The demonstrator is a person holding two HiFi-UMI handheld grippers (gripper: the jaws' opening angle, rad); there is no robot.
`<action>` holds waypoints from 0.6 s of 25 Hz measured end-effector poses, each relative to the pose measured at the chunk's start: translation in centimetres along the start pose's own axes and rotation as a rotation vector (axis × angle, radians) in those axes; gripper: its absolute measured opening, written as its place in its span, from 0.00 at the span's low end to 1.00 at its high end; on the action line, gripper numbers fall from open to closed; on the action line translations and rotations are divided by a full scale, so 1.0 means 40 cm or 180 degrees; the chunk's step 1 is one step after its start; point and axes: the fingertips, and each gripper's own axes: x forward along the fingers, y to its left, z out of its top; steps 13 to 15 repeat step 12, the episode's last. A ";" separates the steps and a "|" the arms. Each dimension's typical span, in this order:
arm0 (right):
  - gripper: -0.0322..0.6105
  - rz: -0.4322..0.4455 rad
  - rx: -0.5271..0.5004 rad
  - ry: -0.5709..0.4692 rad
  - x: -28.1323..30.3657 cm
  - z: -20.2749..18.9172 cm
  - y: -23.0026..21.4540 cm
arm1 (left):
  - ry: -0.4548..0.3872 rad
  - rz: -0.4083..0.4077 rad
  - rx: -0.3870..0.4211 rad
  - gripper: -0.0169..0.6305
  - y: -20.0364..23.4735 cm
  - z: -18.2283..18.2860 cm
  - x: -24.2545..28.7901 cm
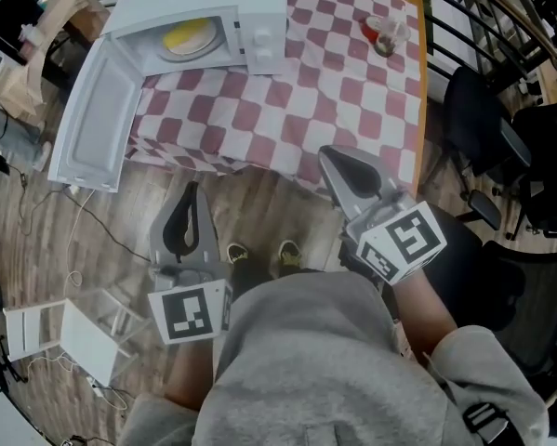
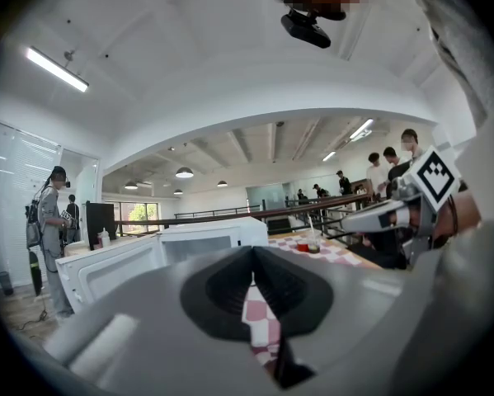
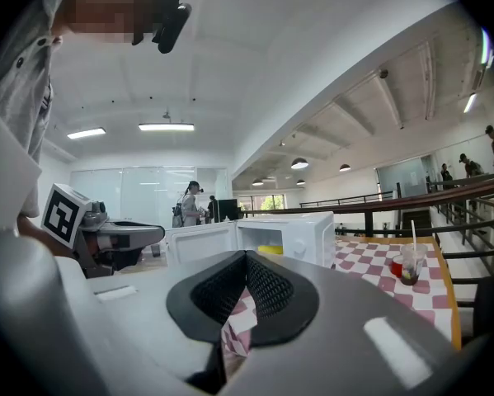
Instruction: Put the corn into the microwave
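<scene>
- Our grey sweatshirt (image 1: 297, 370) fills the bottom of the head view. Just ahead of it, the left hand-held gripper (image 1: 192, 191) and the right hand-held gripper (image 1: 330, 159) hang at the near edge of the counter (image 1: 334, 91). Both have their jaws pressed together with nothing between them.
- We take the yellow lump inside the microwave (image 1: 259, 17) to be the corn (image 1: 187, 37). It is too small for us to make out kernels or husk.
- We judge a cob to be stiff and fairly light, but round and bumpy, so it may roll or slip. We would take it across the middle, jaws square to its length, with moderate pressure.
- Around it, the door (image 1: 97, 110) stands wide open, swung toward the left of the head view, so we judge the task all but done.
- Farther out, the checked counter carries a cup (image 1: 383, 33) with a straw, well apart from the microwave.
</scene>
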 end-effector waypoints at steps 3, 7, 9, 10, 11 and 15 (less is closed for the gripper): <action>0.05 0.0015 0.0014 -0.0007 -0.001 0.001 0.003 | 0.0028 -0.0007 0.0021 0.04 -0.006 -0.001 -0.002; 0.05 0.0036 0.0020 -0.0001 0.003 0.003 0.002 | -0.0005 -0.0021 0.0016 0.04 -0.014 0.013 0.006; 0.05 0.0050 0.0016 -0.0003 0.003 0.005 0.005 | 0.0019 -0.0038 0.0020 0.04 -0.018 0.011 0.006; 0.05 0.0055 0.0012 -0.0005 0.003 0.005 0.006 | 0.0016 -0.0042 0.0022 0.04 -0.019 0.012 0.006; 0.05 0.0059 0.0009 -0.0008 0.003 0.006 0.008 | 0.0001 -0.0043 0.0024 0.04 -0.019 0.013 0.007; 0.05 0.0061 0.0006 -0.0011 0.002 0.006 0.008 | -0.0017 -0.0043 0.0025 0.04 -0.020 0.015 0.008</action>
